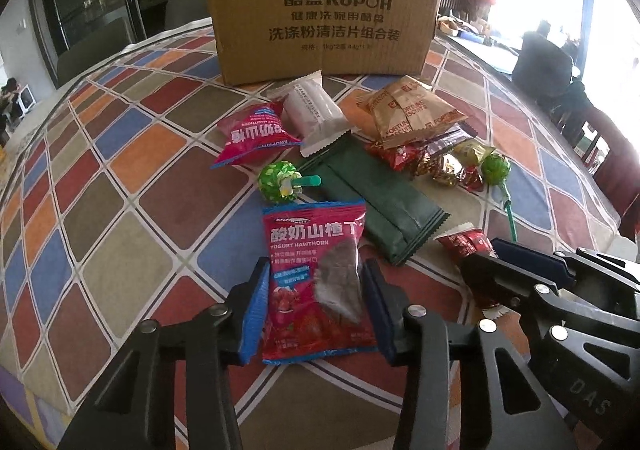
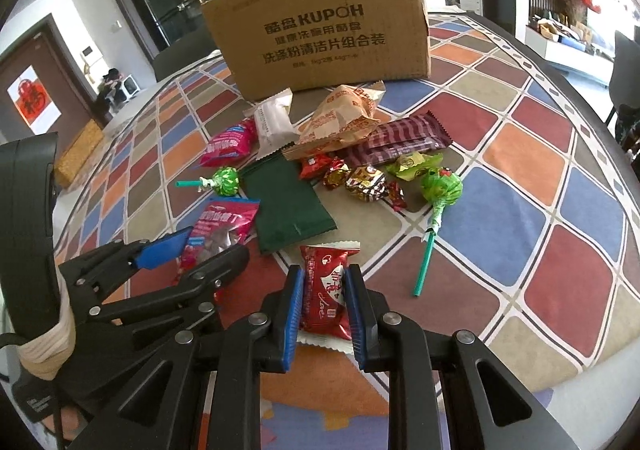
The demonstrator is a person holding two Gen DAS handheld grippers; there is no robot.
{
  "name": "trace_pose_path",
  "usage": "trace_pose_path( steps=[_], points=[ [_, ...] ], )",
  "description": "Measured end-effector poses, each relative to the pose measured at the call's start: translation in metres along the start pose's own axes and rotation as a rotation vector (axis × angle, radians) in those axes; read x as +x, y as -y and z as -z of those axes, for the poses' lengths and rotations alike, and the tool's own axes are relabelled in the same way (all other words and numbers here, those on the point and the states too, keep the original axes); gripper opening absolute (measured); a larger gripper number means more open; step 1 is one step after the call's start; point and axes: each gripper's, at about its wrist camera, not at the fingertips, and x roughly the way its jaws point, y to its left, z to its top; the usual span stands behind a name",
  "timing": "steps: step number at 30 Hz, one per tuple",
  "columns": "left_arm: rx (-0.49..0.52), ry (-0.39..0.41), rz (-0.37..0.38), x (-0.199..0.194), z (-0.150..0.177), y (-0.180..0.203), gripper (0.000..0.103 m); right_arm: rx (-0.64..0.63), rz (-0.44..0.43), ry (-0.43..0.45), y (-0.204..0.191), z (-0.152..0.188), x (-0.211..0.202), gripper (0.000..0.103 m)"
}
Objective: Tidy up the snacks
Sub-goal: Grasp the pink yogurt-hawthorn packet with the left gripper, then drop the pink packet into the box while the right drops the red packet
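My left gripper (image 1: 316, 282) has its blue pads against both sides of a pink yogurt hawthorn packet (image 1: 316, 278) that lies on the table. My right gripper (image 2: 322, 290) is shut on a small red candy packet (image 2: 325, 290); it also shows in the left wrist view (image 1: 468, 246). Beyond them lies a pile of snacks: a dark green packet (image 1: 376, 201), a second pink packet (image 1: 256, 133), a white packet (image 1: 312, 109), a brown fortune biscuit bag (image 1: 412, 113), two green lollipops (image 1: 280, 179) (image 2: 442, 185) and several small wrapped candies (image 2: 360, 181). An open cardboard box (image 1: 324, 17) stands behind the pile.
The table wears a checked cloth of many colours (image 1: 140, 189). A maroon striped bar (image 2: 400, 137) lies right of the pile. The table's right edge (image 2: 600, 129) curves past chairs. A person sits at the far right (image 1: 544, 65).
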Motion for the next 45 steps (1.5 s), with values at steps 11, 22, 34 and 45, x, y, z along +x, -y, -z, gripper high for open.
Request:
trace_pose_path(
  steps=[11, 22, 34, 45],
  points=[
    [-0.048, 0.047, 0.054, -0.032, 0.003, -0.002, 0.041, -0.018, -0.008, 0.046, -0.004, 0.002, -0.016, 0.023],
    [-0.068, 0.144, 0.062, -0.07, -0.012, -0.005, 0.041, -0.058, -0.026, 0.155, -0.012, -0.008, -0.044, 0.023],
    [-0.068, 0.257, 0.021, -0.094, -0.051, -0.008, 0.041, -0.057, -0.066, 0.259, -0.011, -0.049, -0.063, 0.023],
    [-0.078, 0.321, -0.019, -0.097, -0.102, -0.027, 0.041, -0.106, -0.043, 0.344, -0.017, -0.107, -0.07, 0.023]
  ],
)
